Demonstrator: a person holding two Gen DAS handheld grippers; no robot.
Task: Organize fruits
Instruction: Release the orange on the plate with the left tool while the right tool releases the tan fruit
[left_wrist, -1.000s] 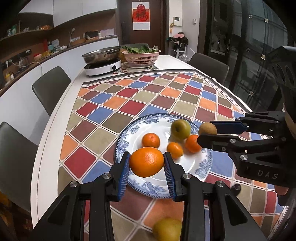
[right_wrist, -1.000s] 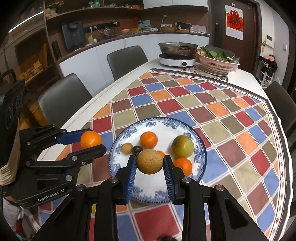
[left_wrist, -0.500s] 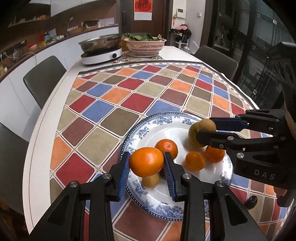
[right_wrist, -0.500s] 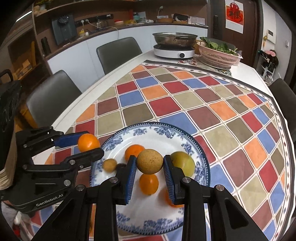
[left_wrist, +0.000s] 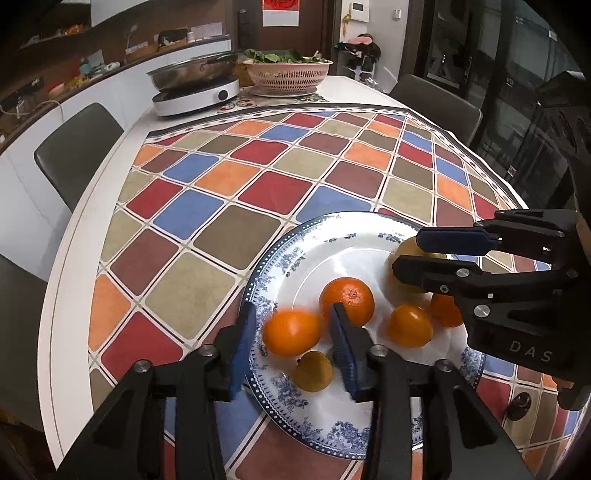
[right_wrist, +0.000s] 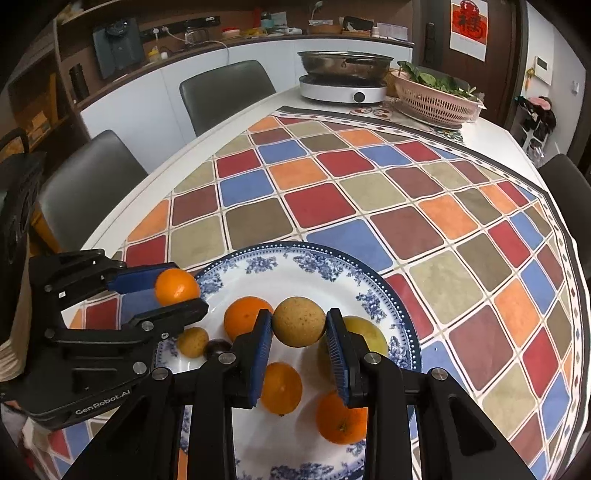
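**Fruits going onto the plate**

Fruits are gathering on the blue-patterned plate (left_wrist: 266, 273). The left gripper (left_wrist: 293, 339) is standing wide around a blurred orange (left_wrist: 291, 332) (apparently just let go). The right gripper (right_wrist: 298, 328) is clamping a brown speckled fruit (right_wrist: 298, 321); it should lower into a bare spot before opening.

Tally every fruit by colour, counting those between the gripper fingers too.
Round orange citrus fruits: 4
Tan-brown round fruits: 2
Yellow-green apple-like fruit: 1
Small dark round fruit: 1
Total: 8
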